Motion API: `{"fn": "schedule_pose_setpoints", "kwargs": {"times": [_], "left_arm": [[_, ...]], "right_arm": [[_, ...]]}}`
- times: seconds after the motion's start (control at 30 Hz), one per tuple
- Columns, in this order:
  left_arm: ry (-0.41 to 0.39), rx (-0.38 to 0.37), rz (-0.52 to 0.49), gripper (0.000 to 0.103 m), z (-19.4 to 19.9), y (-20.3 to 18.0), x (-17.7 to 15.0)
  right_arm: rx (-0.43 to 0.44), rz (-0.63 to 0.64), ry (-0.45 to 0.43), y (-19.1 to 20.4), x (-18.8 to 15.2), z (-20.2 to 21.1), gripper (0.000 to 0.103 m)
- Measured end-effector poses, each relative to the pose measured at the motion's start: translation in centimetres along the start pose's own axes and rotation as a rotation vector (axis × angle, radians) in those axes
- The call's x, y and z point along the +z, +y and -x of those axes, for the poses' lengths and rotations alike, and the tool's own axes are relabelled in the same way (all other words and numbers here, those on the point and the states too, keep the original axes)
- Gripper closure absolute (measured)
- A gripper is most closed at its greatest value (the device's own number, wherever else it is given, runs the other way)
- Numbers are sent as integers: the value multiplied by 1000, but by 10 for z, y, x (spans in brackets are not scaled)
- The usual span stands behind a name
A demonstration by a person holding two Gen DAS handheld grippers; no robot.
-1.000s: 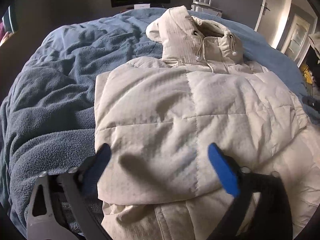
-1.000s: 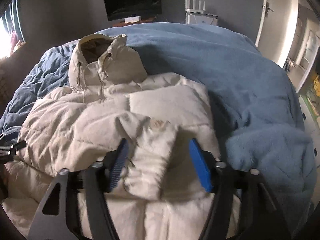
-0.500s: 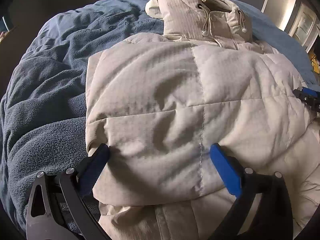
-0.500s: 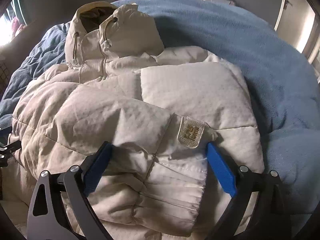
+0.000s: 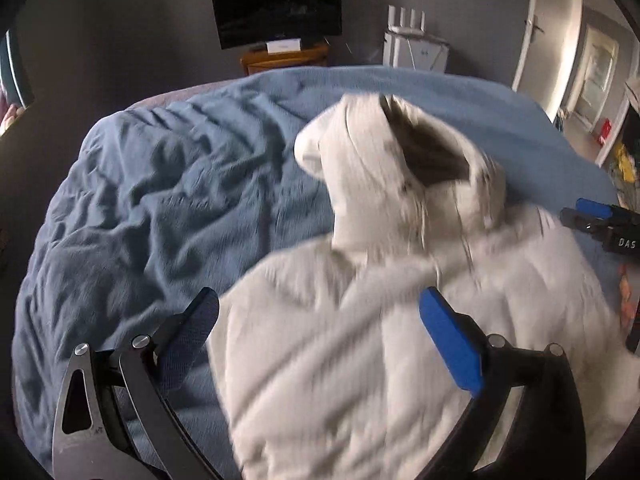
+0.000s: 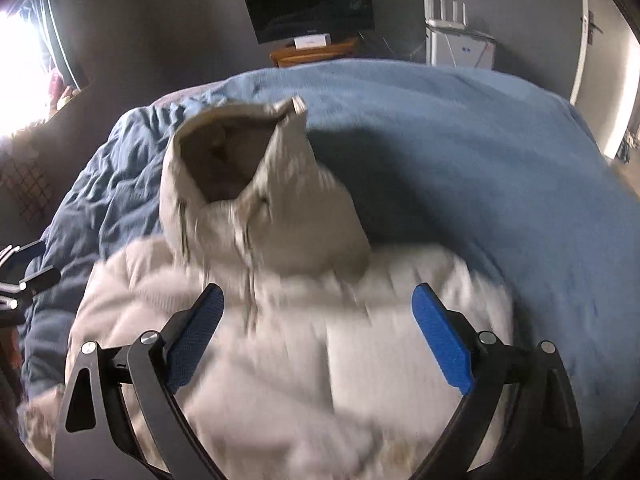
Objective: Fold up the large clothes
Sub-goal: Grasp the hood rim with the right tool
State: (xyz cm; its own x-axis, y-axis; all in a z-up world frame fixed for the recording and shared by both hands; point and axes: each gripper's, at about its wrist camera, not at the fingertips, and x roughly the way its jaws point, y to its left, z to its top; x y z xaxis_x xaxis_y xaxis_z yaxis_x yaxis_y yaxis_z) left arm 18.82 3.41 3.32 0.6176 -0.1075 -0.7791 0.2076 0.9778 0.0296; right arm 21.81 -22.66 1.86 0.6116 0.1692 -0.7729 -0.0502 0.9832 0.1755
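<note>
Both grippers, left gripper (image 5: pixel 320 320) and right gripper (image 6: pixel 318 320), jaws wide apart, holding nothing, over cream puffer jacket (image 5: pixel 360 340) on blue blanket (image 5: pixel 160 208); body looks narrowed, hood (image 6: pixel 248 184) unfolded.

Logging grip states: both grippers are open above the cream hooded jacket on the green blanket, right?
Only the blanket colour is wrong: the blanket is blue, as the right wrist view shows. Left gripper and right gripper are open above the cream hooded jacket.

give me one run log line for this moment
stage: mid-fold | item: cream quilted hooded jacket on blue blanket, hood raised | left gripper: open over jacket | right gripper: open over jacket | image: motion blur
</note>
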Motion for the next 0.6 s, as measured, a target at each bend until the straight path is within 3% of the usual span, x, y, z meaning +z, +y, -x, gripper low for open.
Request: {"fn": "schedule_pose_setpoints", "kwargs": {"times": [0.23, 0.4, 0.47, 0.57, 0.6], "left_arm": [[17, 14, 72, 7, -61, 7, 41], [-9, -2, 89, 7, -80, 3, 67], [-24, -3, 91, 7, -84, -1, 75], [-36, -17, 92, 7, -90, -6, 84], [-38, -31, 98, 7, -92, -6, 86]], "right_arm": [[-33, 0, -8, 14, 70, -68, 12], [-65, 46, 11, 19, 95, -111, 13], [-69, 63, 18, 19, 101, -126, 21], [-58, 38, 62, 13, 102, -146, 43], [-51, 26, 79, 11, 100, -152, 54]]}}
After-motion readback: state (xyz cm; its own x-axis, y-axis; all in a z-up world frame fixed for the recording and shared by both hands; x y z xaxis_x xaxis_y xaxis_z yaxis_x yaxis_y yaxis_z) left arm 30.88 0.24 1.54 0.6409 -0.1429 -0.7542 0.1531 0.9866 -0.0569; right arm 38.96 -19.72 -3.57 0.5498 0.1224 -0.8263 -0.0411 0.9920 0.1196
